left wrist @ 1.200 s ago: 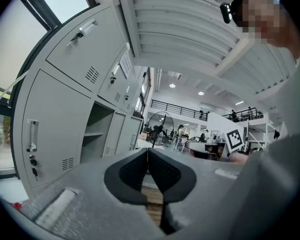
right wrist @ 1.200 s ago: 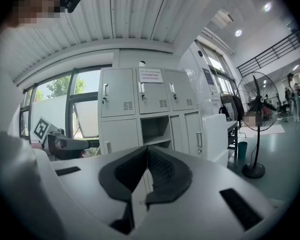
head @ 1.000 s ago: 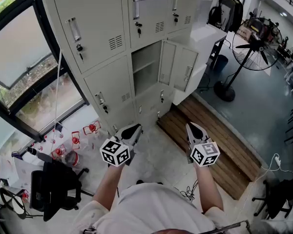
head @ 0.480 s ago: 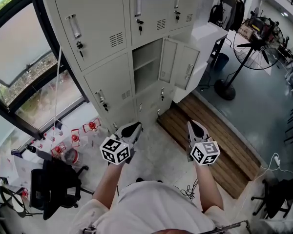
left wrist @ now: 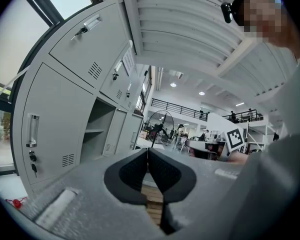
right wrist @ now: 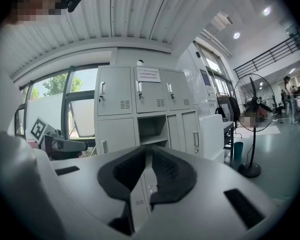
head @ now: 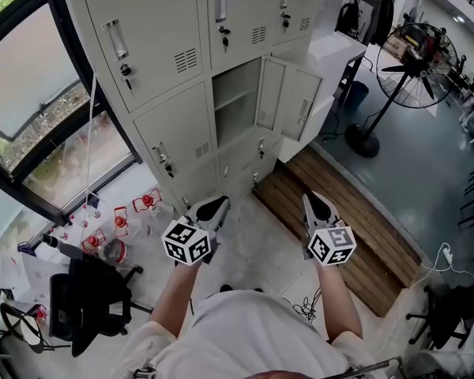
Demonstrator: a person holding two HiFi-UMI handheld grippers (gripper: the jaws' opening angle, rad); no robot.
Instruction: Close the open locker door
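Several small red-and-white containers (head: 120, 226) stand on the floor at the left, under the window (head: 31, 93); what they hold is too small to tell. A black chair (head: 87, 306) sits nearer, at the left edge.

To the right rises the grey locker bank (head: 158, 46), its left-column doors shut with keys hanging in the locks. In the middle column one compartment (head: 235, 101) stands open, and a single shelf shows inside it. Its door (head: 270, 93) is hinged on the right side and swung outward, with the inner face and a small vent turned to the opening. The door's free edge points out into the room, well apart from both claws.

The left claw (head: 212, 206) points level at the lockers, its tips pressed together with nothing between them (left wrist: 148, 150). The right claw (head: 316, 200) also points level. Its jaws have just been opening and now stand a narrow slit apart, holding nothing (right wrist: 149, 151).

Bare floor (head: 249, 251) lies between the claws and the locker bank, leaving open room ahead. A wooden platform (head: 355, 235) runs along the right, its far end just beside the locker base. A white cabinet (head: 336, 58) adjoins the lockers on the right, and a pedestal fan (head: 415, 65) stands farther right on open floor.
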